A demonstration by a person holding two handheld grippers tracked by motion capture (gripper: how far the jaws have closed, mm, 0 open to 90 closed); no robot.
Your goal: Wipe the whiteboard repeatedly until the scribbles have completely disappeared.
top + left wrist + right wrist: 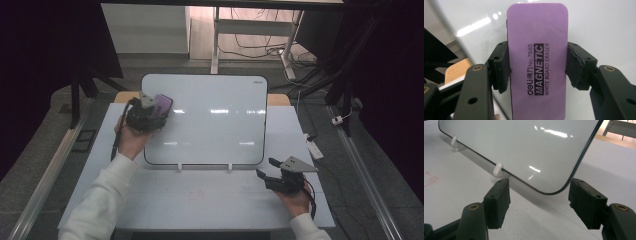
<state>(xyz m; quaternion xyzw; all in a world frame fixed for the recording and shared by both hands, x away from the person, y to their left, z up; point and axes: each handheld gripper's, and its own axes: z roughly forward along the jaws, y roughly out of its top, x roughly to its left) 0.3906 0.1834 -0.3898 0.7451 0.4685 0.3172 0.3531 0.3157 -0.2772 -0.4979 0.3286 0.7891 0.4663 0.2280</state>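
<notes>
Pale grey table [210, 200] in the near middle, grey speckled floor [45, 125] around it. Metal rails [47, 165] along left and right. Farther off, white desk legs [216, 40] over tangled cables [260, 47]. Dark at both far sides.

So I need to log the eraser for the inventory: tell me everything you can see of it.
The eraser is a flat purple block with rounded corners, its top looking like smooth plastic. Black print on it reads "deli No.7840 MAGNETIC WHITE BOARD ERASER". A dark layer shows along its left edge. The left tool is shut on its long sides, pads pressing both edges. It sits over the whiteboard, near the upper left corner; whether it touches the surface cannot be told.
</notes>
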